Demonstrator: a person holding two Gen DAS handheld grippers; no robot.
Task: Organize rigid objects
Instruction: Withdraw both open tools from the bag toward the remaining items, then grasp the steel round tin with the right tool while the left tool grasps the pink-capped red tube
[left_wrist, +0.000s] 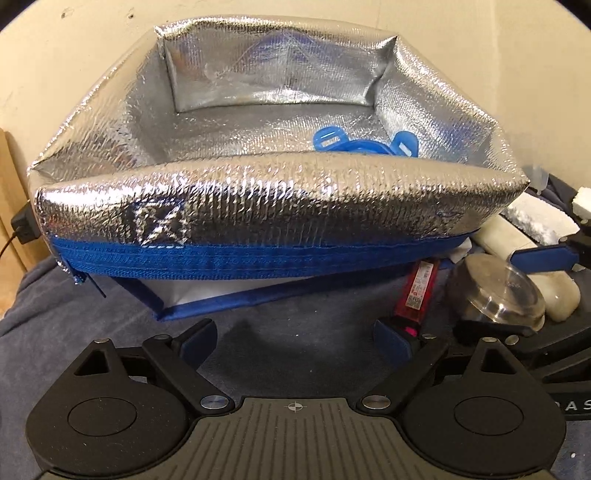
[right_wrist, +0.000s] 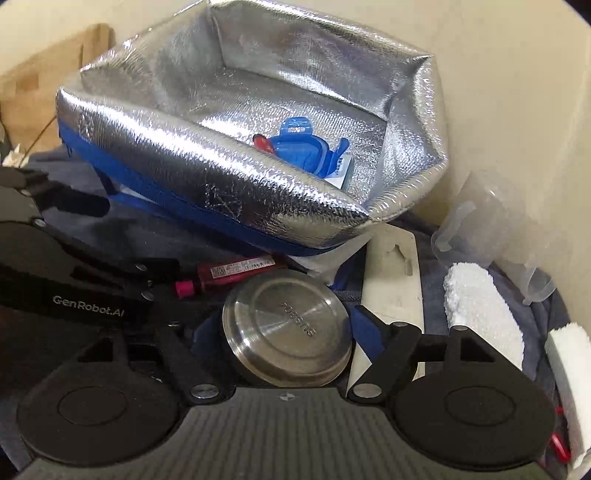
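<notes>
- Right wrist view: the right gripper (right_wrist: 286, 345) stands with its jaws spread on either side of the steel tin (right_wrist: 288, 325). No pad is seen pressing on the tin's rim, so I judge it straddled, not gripped.
- The tin lies on the dark blue cloth (right_wrist: 221, 243), at 6 o'clock from the foil-lined bag (right_wrist: 207, 173).
- Step in hand, as I judge it: seat the tin between the pads, then carry it over the bag's near wall.
- Advice: centre the round wall between the blue pads before closing. Polished metal is slick and curved, so an off-centre squeeze could push it out sideways.
- Advice: lift clear of the near wall. That wall is soft and sags, and could fold inward if struck.
- Left wrist view: the left gripper (left_wrist: 295, 338) is wide apart and empty, over bare cloth at 6 o'clock from the bag.
- The red tube (left_wrist: 419, 291) lies at 1 o'clock from the left gripper, just beside its right-hand finger; whether they touch I cannot tell.
- Materials: the bag is crinkled silver foil with blue woven trim; inside lies a blue plastic lid (right_wrist: 301, 149) with clip tabs.
- At 3 o'clock from the tin: a cream plastic piece (right_wrist: 393, 273), a white foam block (right_wrist: 480, 306) with a granular face, and a clear plastic cup (right_wrist: 498, 229).
</notes>
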